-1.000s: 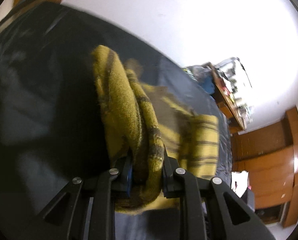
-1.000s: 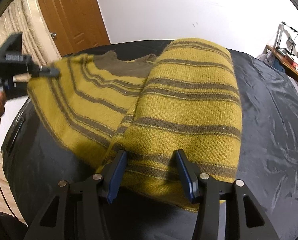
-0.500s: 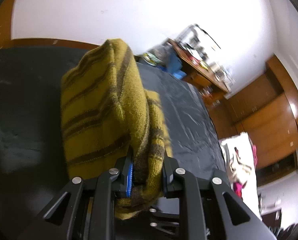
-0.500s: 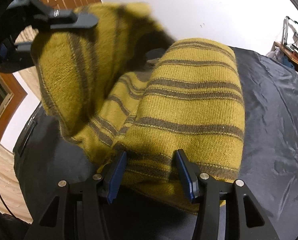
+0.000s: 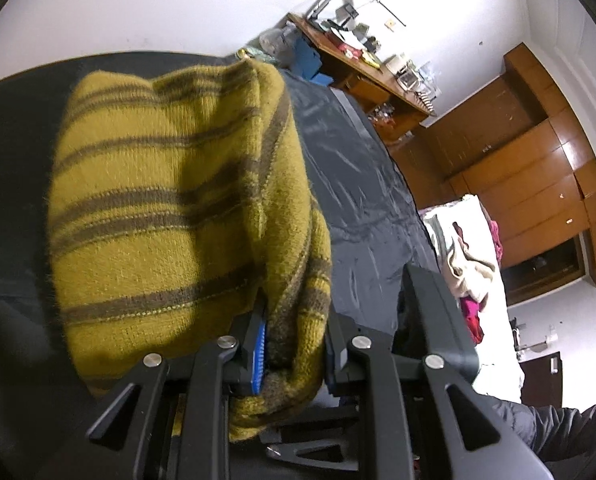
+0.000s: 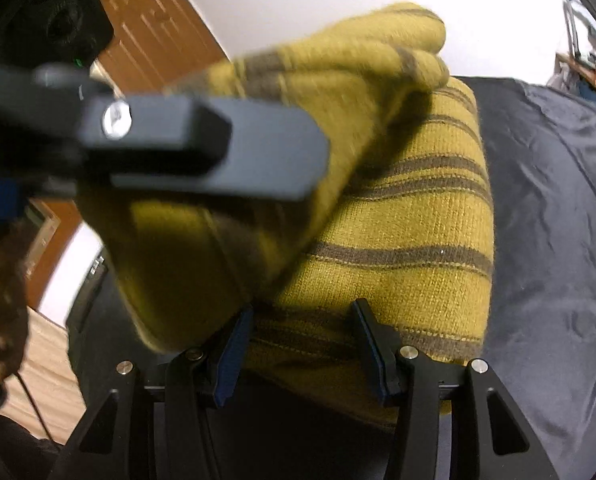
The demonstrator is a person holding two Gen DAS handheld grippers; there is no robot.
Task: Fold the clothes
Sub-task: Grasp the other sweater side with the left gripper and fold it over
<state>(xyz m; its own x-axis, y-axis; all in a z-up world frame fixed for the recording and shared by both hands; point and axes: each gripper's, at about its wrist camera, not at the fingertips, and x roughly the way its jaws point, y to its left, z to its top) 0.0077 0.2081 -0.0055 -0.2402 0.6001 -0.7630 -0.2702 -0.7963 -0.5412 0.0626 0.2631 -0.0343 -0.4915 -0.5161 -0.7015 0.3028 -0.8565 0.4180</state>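
My left gripper (image 5: 294,344) is clenched on a bunched edge of the sweater (image 5: 170,208), the knit pinched between the blue pad and the other finger. My right gripper (image 6: 303,344) sits with its fingers spread at the sweater's near hem; the hem lies between them, but I cannot tell if they touch it.

The sweater lies on the dark sheet (image 6: 557,208), near my right gripper. One half lies flat; the other half hangs lifted from my left gripper above it, partway over.

The flat half's long axis runs away from my right gripper toward the far wall, and its stripes run across that line. The lifted flap looks skewed to it, tilted toward the door (image 6: 154,40).

Risks, as I judge them: the thick bunch could slip out of my left pinch, dropping the flap in a heap. If I lay it down skewed, the edges will not meet. With my right gripper not holding, the lower half could drag across the slick sheet.
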